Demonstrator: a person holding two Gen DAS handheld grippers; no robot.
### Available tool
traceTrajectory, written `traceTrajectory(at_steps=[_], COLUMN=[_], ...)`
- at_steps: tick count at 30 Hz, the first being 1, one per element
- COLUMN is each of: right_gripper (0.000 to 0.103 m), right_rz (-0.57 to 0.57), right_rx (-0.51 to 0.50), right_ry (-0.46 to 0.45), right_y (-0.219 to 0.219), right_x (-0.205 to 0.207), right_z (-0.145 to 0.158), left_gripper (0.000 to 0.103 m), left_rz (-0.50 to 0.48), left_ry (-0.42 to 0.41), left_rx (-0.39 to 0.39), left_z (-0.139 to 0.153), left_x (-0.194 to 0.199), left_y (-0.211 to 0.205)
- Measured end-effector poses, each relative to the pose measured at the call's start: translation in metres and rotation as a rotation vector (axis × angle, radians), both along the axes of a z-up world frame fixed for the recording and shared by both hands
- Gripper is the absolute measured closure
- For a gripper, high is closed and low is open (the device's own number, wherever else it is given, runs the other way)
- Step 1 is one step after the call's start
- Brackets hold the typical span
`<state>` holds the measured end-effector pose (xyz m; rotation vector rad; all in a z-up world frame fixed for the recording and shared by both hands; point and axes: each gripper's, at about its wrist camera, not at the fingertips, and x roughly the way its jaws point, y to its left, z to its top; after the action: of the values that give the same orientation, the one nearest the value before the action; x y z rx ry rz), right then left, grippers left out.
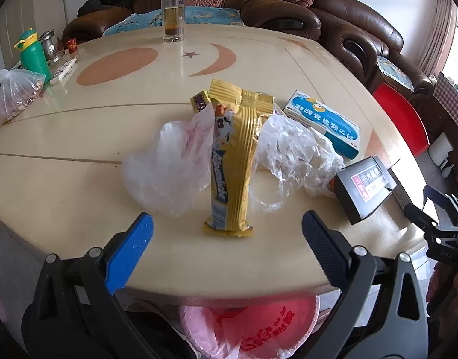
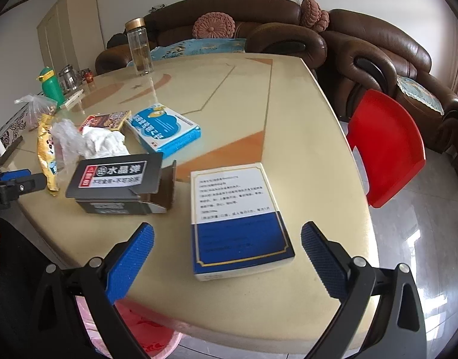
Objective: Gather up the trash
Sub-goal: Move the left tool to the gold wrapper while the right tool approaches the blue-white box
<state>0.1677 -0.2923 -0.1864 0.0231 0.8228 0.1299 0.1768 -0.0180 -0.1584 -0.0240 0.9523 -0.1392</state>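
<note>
**A:** What sits closest to the cameras?

**B:** Both claws, spread wide and holding nothing. The left gripper [image 1: 227,229] hovers over the near table edge, its blue pads either side of a yellow snack wrapper [image 1: 232,161] that lies lengthways straight ahead. The right gripper [image 2: 227,230] is lined up the same way on a blue-and-white box [image 2: 241,221], which lies flat near the table's front corner. Each looks aimed at its own piece, probably so both can be picked up in turn.

**A:** Where would the rubbish go?

**B:** Below the table edge, beneath the left gripper, stands a bin lined with a pink bag [image 1: 253,326]. It seems placed close so dropping things in is a short move.

**A:** What lies further along the table?

**B:** Crumpled clear plastic bags [image 1: 292,152] touch the wrapper on both sides. To the right of them are an open black carton [image 2: 115,179] and, beyond it, a light-blue box [image 2: 164,130]. Nothing has been lifted yet.

**A:** And the surroundings?

**B:** The table [image 2: 244,98] is glossy cream with orange inlays. At its far edge stands a glass bottle [image 1: 173,7]; at far left, a green flask [image 1: 33,52]. A red chair [image 2: 384,146] sits beside the table, with a brown leather sofa [image 2: 363,42] beyond it.
</note>
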Motion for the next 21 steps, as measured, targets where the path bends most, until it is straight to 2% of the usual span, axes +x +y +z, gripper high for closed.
traceTrajectory(at_steps=[10, 17, 21], right_gripper=[0.007, 0.007, 0.007], right_rz=[-0.034, -0.034, -0.036], right_rx=[-0.011, -0.036, -0.031], right_ry=[-0.011, -0.018, -0.021], right_y=[-0.006, -0.004, -0.005], right_x=[0.006, 0.008, 0.008], right_z=[-0.009, -0.013, -0.013], left_gripper=[0.006, 0.006, 0.006], left_rz=[0.016, -0.004, -0.006], left_ry=[-0.041, -0.084, -0.105], left_rx=[-0.088, -0.068, -0.098], left_z=[0.005, 0.009, 0.019], left_x=[0.014, 0.019, 0.011], left_y=[0.009, -0.001, 0.004])
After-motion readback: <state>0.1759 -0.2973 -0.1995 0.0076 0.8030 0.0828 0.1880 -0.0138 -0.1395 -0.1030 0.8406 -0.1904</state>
